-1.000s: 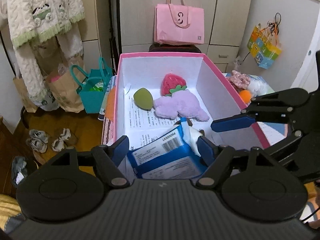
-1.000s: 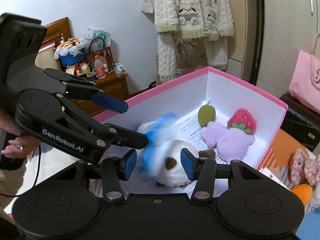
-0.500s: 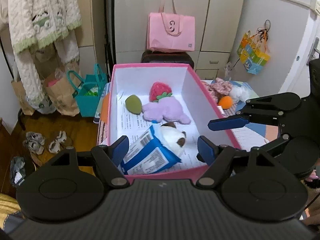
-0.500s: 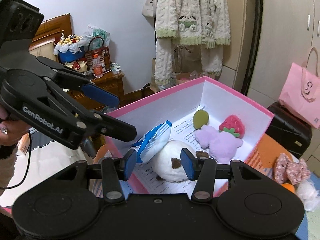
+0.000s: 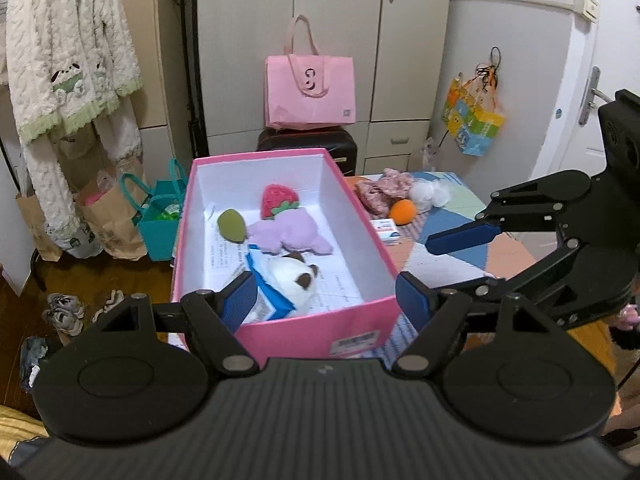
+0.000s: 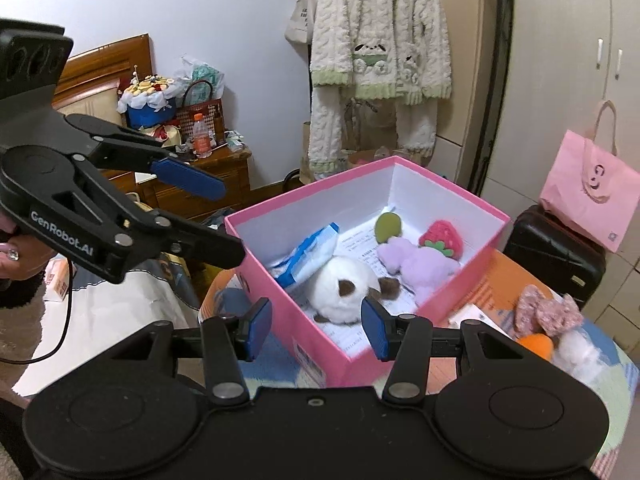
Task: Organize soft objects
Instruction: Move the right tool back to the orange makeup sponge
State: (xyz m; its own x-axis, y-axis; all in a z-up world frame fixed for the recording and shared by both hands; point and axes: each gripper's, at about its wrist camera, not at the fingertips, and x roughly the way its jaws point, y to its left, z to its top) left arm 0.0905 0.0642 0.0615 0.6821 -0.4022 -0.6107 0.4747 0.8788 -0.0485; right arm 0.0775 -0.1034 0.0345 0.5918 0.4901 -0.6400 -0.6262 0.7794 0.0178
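Tongs: my left tongs (image 5: 326,300) and right tongs (image 6: 316,330) both gape wide, empty, near a pink box (image 5: 320,330) on the counter (image 5: 452,256), holding white plush (image 6: 340,286), blue packet (image 6: 308,254), purple plush (image 5: 290,234), strawberry (image 5: 278,200)

we see pink box (image 6: 320,344) on table | inside: white plush (image 6: 340,284) touching blue packet (image 6: 308,254), purple plush (image 6: 420,262), strawberry (image 6: 442,238), green piece (image 6: 387,226) | right gripper (image 6: 316,334) jaws apart, empty, at box's near corner | left gripper (image 6: 212,216) jaws apart, left of box
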